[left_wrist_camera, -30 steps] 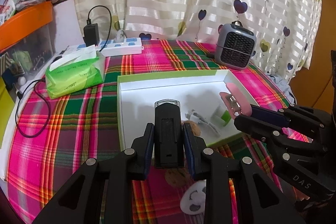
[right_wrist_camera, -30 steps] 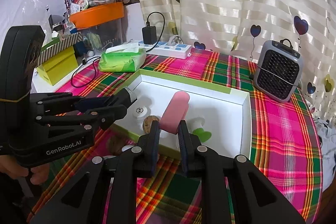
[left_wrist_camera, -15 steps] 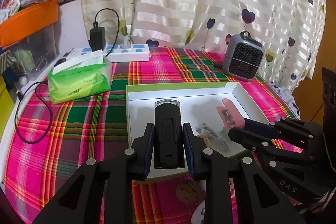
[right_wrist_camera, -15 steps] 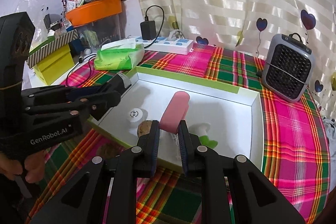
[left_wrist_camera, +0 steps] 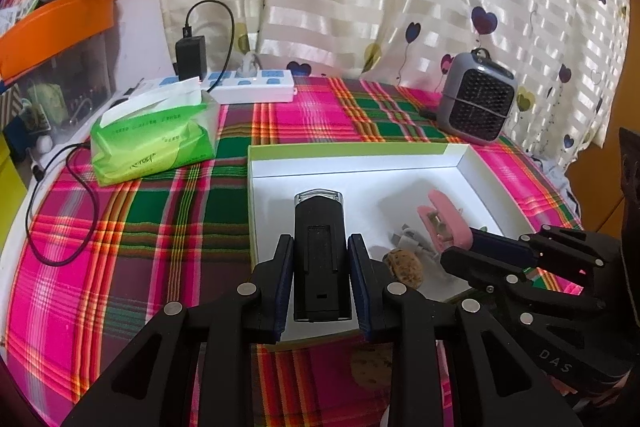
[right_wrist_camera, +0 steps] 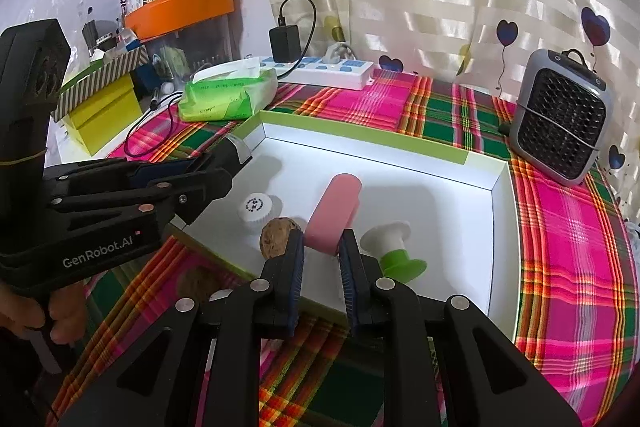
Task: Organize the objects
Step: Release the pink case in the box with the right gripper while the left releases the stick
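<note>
My left gripper (left_wrist_camera: 320,255) is shut on a black rectangular device (left_wrist_camera: 319,251) with a silver end, held over the near left part of the white box (left_wrist_camera: 360,165). It also shows at the left of the right wrist view (right_wrist_camera: 224,163). My right gripper (right_wrist_camera: 322,247) is shut on a pink clip (right_wrist_camera: 334,213), held over the box (right_wrist_camera: 496,187); the gripper also shows in the left wrist view (left_wrist_camera: 456,251). In the box lie a walnut (right_wrist_camera: 276,233), a white cap (right_wrist_camera: 254,209), a white and green spool (right_wrist_camera: 394,249) and a grey cable (left_wrist_camera: 412,239).
A second walnut (right_wrist_camera: 198,283) lies on the plaid cloth in front of the box. A green tissue pack (left_wrist_camera: 154,139), a white power strip (left_wrist_camera: 256,91) with a black charger and a grey mini fan (left_wrist_camera: 476,103) stand behind. Storage boxes (right_wrist_camera: 104,103) are at the left.
Both grippers have moved forward over the box with their objects still held. The box and its contents have not moved.
</note>
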Tool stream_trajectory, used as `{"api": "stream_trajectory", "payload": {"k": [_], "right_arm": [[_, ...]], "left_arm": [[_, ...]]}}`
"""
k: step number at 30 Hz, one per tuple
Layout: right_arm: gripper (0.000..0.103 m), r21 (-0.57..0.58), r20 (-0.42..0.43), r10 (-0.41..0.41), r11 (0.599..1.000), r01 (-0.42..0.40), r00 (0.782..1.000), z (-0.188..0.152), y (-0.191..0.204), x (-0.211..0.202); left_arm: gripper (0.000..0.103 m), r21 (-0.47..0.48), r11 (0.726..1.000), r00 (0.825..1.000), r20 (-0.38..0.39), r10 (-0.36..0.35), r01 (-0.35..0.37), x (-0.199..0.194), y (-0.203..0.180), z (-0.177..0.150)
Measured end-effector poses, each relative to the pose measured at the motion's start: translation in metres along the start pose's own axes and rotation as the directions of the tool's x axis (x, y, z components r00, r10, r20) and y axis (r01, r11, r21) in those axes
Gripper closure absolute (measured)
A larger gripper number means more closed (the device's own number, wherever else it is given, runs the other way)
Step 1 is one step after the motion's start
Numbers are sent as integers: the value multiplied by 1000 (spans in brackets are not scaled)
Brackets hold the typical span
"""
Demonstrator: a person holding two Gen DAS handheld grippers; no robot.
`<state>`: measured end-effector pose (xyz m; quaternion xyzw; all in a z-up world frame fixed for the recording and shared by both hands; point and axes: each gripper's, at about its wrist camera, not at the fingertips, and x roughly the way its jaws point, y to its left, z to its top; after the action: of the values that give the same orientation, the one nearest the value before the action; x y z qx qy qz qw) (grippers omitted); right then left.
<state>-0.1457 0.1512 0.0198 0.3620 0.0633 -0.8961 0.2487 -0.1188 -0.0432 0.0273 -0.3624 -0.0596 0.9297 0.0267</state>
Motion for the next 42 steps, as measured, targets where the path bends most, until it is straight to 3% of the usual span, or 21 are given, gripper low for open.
{"api": "stream_trajectory", "payload": {"k": [12,34,42], "right_arm": [[84,-1,-26,8,1000,-8,1000,-1,-1,5],[84,24,-38,-10,1000,11,999,-2,-10,8],[73,10,-19,-32,999,32,999,-3,-8,2]], "left_arm": [[78,12,1000,998,-57,22,-21,17,-2,-3],[78,-2,1000,998,-57,-12,12,18,-3,-3],[78,5,1000,999,-43,-7,7,13,-5,-4]]}}
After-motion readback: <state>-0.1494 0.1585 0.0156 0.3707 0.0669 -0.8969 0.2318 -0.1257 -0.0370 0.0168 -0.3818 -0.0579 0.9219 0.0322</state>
